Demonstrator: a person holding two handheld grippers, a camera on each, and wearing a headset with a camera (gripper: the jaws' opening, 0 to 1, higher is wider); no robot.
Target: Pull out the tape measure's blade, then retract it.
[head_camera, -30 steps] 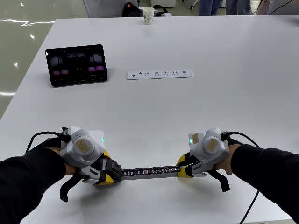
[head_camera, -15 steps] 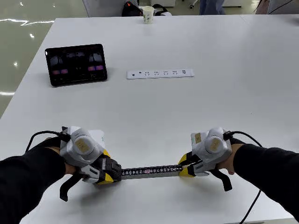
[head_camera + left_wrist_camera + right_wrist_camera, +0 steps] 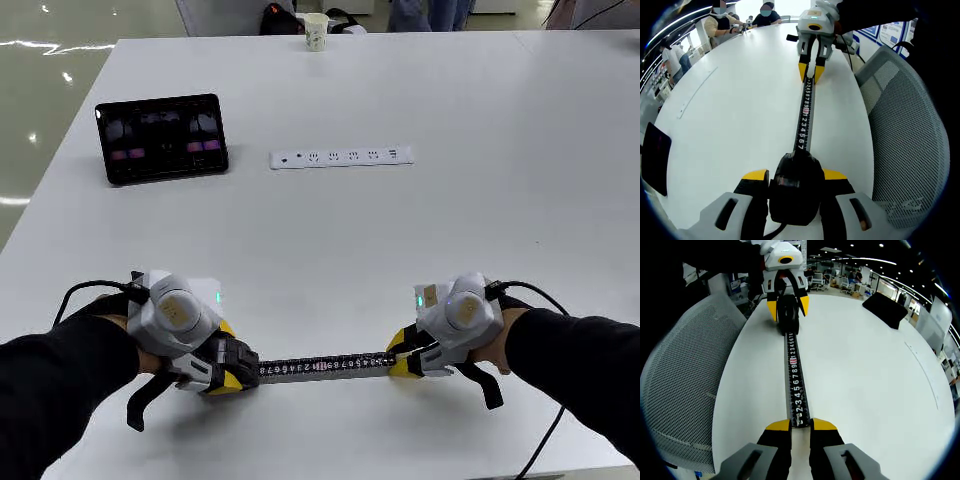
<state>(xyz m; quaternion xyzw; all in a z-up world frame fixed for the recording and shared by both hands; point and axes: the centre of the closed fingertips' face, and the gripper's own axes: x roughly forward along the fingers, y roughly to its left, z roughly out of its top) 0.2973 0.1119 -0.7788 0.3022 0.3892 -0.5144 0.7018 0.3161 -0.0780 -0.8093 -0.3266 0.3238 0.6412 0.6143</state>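
At 6 o'clock on the surface, the left gripper has its fingers clamped on the case. The right gripper has its fingers pinched on the tip of the blade, toward 3 o'clock. The pull looks partly done, and retraction remains.

One tape measure, with one blade. Two grippers: one left gripper and one right gripper, each with two yellow-tipped jaws. One counter, bearing one dark tablet, one white power strip and one paper cup. One grey mesh chair in the gripper views. People sit at the far end, too small to count surely
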